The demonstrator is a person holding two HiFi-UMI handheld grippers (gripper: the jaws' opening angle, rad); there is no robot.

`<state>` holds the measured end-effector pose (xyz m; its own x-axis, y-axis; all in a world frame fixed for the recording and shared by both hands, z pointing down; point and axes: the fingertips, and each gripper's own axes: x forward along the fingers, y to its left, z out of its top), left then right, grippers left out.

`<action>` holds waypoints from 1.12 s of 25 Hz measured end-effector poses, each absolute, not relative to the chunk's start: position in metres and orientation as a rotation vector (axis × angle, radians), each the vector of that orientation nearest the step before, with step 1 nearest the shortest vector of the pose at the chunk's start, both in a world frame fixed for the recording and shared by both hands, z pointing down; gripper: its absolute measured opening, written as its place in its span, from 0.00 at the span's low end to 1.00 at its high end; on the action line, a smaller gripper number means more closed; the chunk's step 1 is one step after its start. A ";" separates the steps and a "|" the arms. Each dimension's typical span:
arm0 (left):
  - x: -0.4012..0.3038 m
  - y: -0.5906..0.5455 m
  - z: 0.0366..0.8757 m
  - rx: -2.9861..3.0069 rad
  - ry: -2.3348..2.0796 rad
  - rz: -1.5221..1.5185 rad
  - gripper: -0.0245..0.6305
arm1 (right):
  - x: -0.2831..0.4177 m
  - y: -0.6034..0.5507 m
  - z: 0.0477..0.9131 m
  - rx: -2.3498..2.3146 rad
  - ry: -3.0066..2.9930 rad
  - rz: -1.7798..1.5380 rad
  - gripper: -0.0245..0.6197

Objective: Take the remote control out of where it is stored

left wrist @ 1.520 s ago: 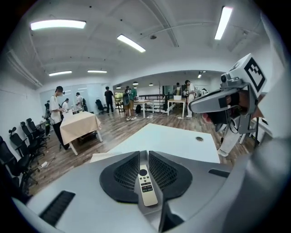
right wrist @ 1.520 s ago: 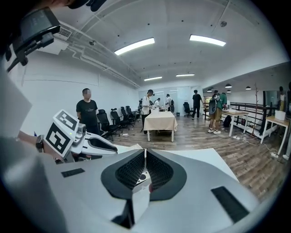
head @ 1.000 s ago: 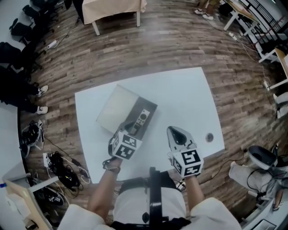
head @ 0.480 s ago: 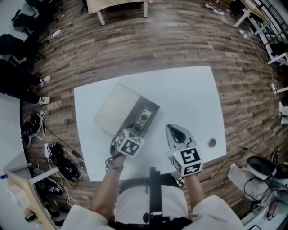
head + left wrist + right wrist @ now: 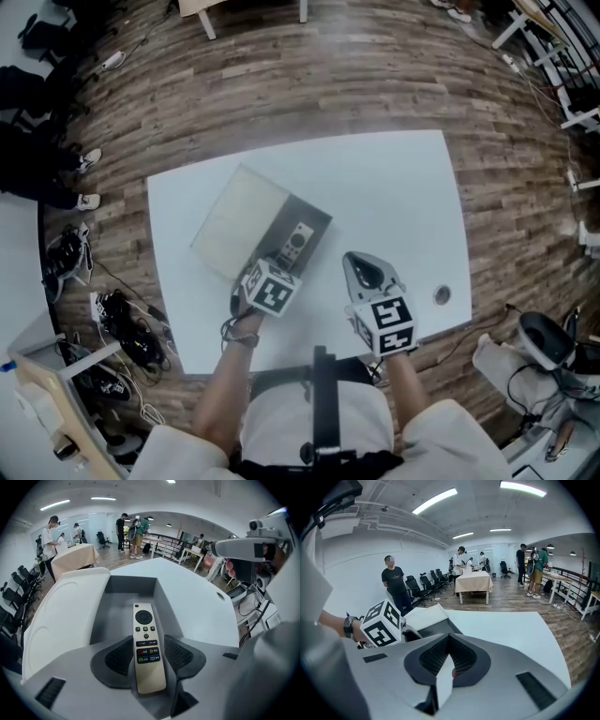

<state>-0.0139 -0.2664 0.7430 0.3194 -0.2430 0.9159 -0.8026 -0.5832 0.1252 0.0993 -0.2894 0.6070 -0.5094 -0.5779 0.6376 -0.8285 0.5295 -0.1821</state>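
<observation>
Left gripper view shows the left gripper (image 5: 149, 660) with its jaws opening around the remote control (image 5: 145, 634), which lies in the grey tray (image 5: 112, 606) unclamped. I think a lift now could leave the remote behind. The right gripper (image 5: 449, 656) is closed and empty.

Grey tongs (image 5: 362, 266), black-white marker cubes (image 5: 274, 290), white shorts (image 5: 281, 412)

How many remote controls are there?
1. The remote control lies in the open grey box on the white table, its near end between the left gripper's opening jaws, which do not touch it. I see no other.
</observation>
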 end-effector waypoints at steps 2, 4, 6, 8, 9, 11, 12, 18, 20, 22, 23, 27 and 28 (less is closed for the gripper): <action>-0.014 -0.267 0.747 1.992 -0.917 1.268 0.34 | 0.099 -0.290 0.611 1.142 -2.255 0.666 0.04; -0.014 -0.267 0.751 1.986 -0.916 1.297 0.34 | 0.099 -0.290 0.614 1.142 -2.248 0.679 0.04; -0.012 -0.267 0.754 1.987 -0.924 1.325 0.34 | 0.100 -0.288 0.617 1.141 -2.237 0.683 0.04; -0.012 -0.267 0.757 1.979 -0.929 1.346 0.35 | 0.101 -0.287 0.620 1.140 -2.226 0.685 0.04; -0.011 -0.267 0.758 1.972 -0.929 1.349 0.35 | 0.102 -0.286 0.621 1.140 -2.223 0.686 0.04; -0.011 -0.266 0.760 1.958 -0.922 1.344 0.35 | 0.102 -0.285 0.622 1.142 -2.219 0.689 0.04; -0.011 -0.266 0.760 1.951 -0.915 1.340 0.35 | 0.102 -0.285 0.622 1.144 -2.220 0.691 0.04; -0.012 -0.266 0.764 1.928 -0.904 1.367 0.35 | 0.102 -0.282 0.622 1.145 -2.217 0.694 0.04; -0.012 -0.268 0.764 1.933 -0.923 1.378 0.35 | 0.104 -0.281 0.623 1.150 -2.215 0.695 0.04; -0.012 -0.268 0.765 1.929 -0.927 1.377 0.35 | 0.106 -0.280 0.622 1.155 -2.215 0.696 0.04; -0.012 -0.268 0.765 1.925 -0.926 1.374 0.35 | 0.106 -0.279 0.622 1.157 -2.215 0.696 0.04; -0.014 -0.271 0.762 1.954 -0.944 1.379 0.35 | 0.107 -0.277 0.619 1.173 -2.213 0.696 0.04; -0.014 -0.272 0.761 1.968 -0.956 1.379 0.35 | 0.108 -0.276 0.619 1.178 -2.211 0.697 0.04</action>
